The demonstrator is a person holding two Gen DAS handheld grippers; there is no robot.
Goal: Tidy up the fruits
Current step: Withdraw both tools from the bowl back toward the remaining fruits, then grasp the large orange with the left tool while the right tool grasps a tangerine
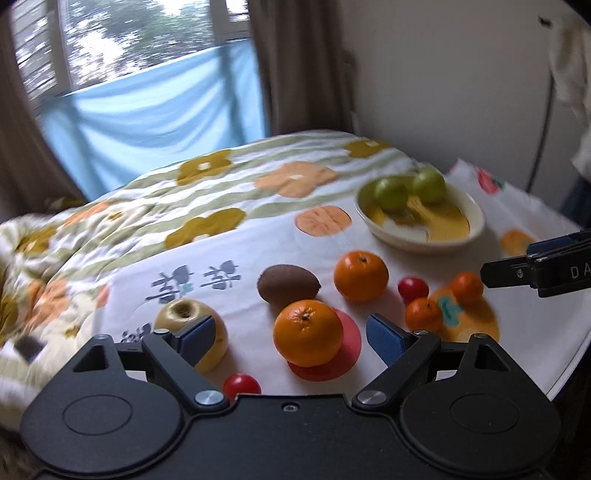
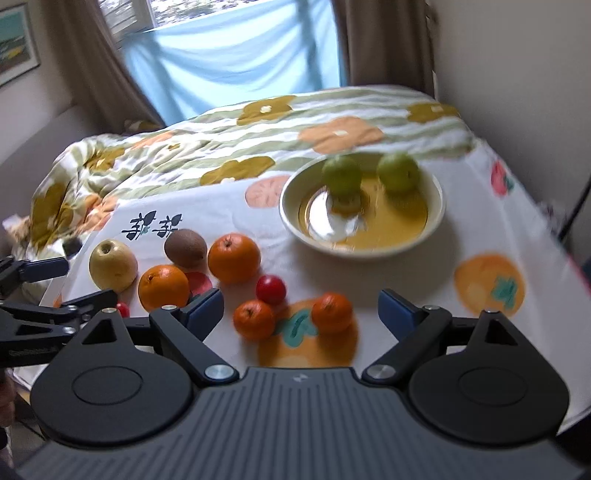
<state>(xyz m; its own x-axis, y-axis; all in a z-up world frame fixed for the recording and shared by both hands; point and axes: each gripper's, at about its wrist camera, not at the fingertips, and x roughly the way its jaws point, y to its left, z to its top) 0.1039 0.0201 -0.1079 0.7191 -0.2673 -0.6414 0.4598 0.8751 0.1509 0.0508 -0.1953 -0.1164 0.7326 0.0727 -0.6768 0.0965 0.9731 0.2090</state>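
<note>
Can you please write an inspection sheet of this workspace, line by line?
Surface: tablecloth printed with fruit, beside a flowered quilt.
Job's things: bowl holding two green fruits; on the cloth a yellow apple, a kiwi, two large oranges, two small oranges, two red tomatoes.
Clutter: nothing seen.
Grippers: left gripper and right gripper both have open jaws and hold nothing.
Cables: dark cord along the wall.
Surroundings: window, blue cloth, brown curtains, framed picture.
</note>
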